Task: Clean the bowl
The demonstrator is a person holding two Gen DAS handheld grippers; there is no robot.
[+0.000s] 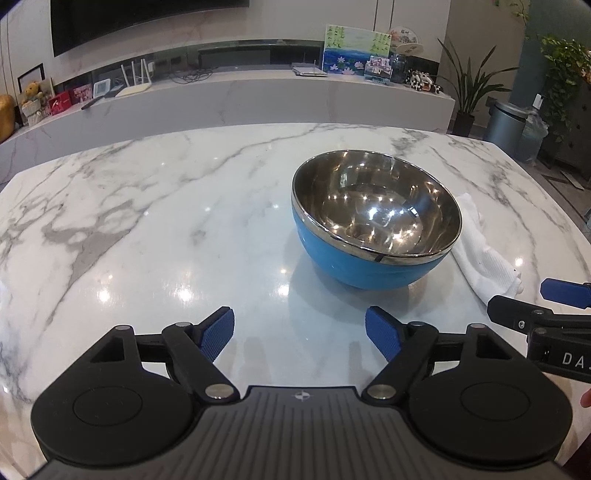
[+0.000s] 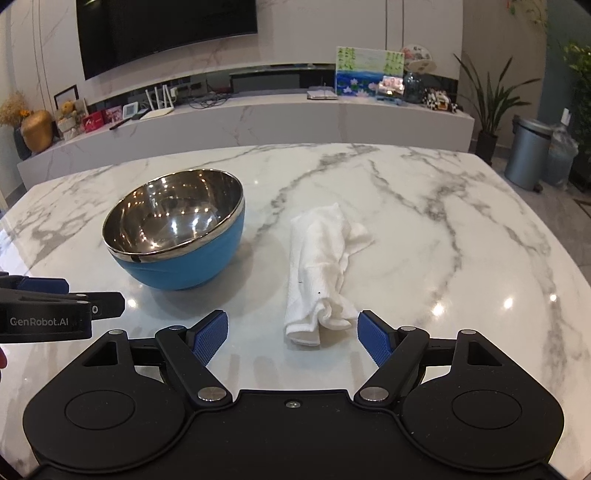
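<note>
Blue bowl (image 2: pixel 177 240) with silver inside, white cloth (image 2: pixel 321 269), grey-veined white marble table (image 2: pixel 443 221)

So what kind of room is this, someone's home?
Most likely a home living or dining room: a big dark screen hangs above a long marble ledge of keepsakes and a router, with potted plants nearby.

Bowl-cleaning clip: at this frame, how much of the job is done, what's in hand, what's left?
Done: nothing visible. The white cloth lies crumpled on the marble table beside the blue bowl, not touching it.
In hand: nothing. The right claw is open just short of the cloth; the left claw is open, short of the bowl.
Left: pick up the cloth, steady the bowl, wipe it.
</note>
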